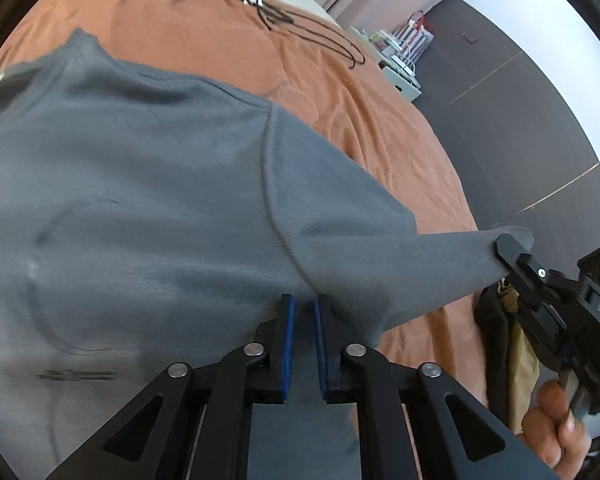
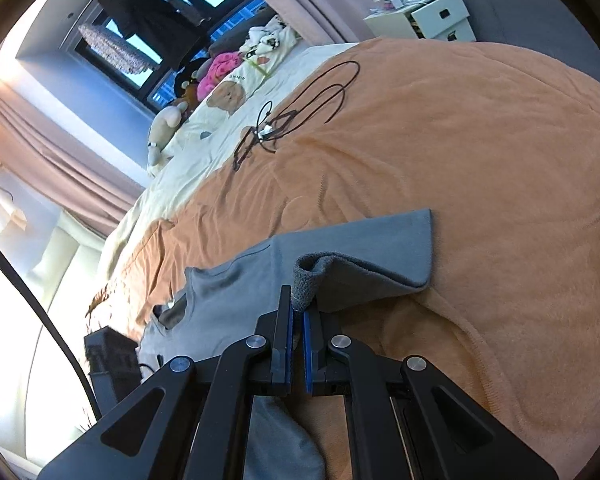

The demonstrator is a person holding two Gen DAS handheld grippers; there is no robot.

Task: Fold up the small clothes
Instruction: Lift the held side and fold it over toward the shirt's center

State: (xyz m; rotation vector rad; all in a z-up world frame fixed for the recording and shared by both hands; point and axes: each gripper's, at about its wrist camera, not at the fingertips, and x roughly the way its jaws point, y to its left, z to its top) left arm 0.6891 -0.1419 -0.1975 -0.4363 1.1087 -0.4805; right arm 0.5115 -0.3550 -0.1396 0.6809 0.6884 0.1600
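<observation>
Two hand-held grippers work on one grey T-shirt [image 1: 140, 208] spread over a bed. From the left wrist view, the left hand-held gripper [image 1: 304, 312] shows black angular arms with silver pivot pins and blue pads on its two fingers. Those fingers stand almost together, with only a narrow slot between them, and their tips meet the shirt just below the sleeve seam, where the cloth bunches between them. Whether the pads truly press the fabric cannot be told from this angle.

To the right in the same view, the right hand-held gripper [image 1: 508, 250] pinches the end of the short sleeve [image 1: 440, 264] and draws it out sideways into a taut, tapering cone. A person's hand [image 1: 556, 424] wraps the handle beneath it.

From the right wrist view, the right hand-held gripper [image 2: 298, 310] has its blue pads pressed together on a rolled fold of the sleeve [image 2: 306, 280], which shows a nubbly, towelling-like inner face. The rest of the shirt lies flat, soft and matte, with its neckline towards the left.

Underneath is an orange blanket [image 2: 480, 152], plush and lightly creased, covering the rounded bed. Further up, a thin black cable [image 2: 320, 100] lies in loose loops on the blanket, near a cream sheet [image 2: 204, 128] printed with bear shapes.
</observation>
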